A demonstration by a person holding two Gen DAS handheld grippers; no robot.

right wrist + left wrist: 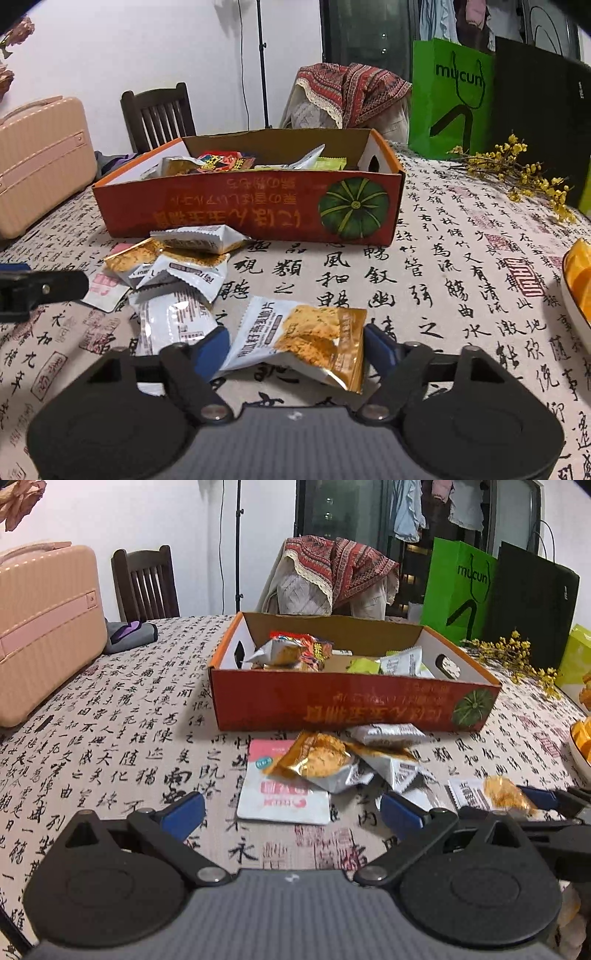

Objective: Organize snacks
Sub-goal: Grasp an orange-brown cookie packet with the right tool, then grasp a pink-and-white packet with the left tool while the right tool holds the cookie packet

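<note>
Orange corrugated cardboard forms the shallow rectangular box, printed with a green pumpkin and cut with oval handle holes at its ends; crinkly foil snack packets lie heaped inside it. It stands on a cloth-covered table printed with black brush calligraphy. Just before the box's front wall lies a loose pile of silver-and-gold sachets, partly overlapping a flat pink-and-white pouch. Nearer than that pile, a puffy white packet with a gold foil end sits between the blue pads of the right gripper; the pads flank both its ends, and I cannot tell whether they press it. The left gripper stands wide, nothing between its blue-padded fingers, over the pink pouch's near edge. Behind the box to its right stands a glossy green paper bag.
</note>
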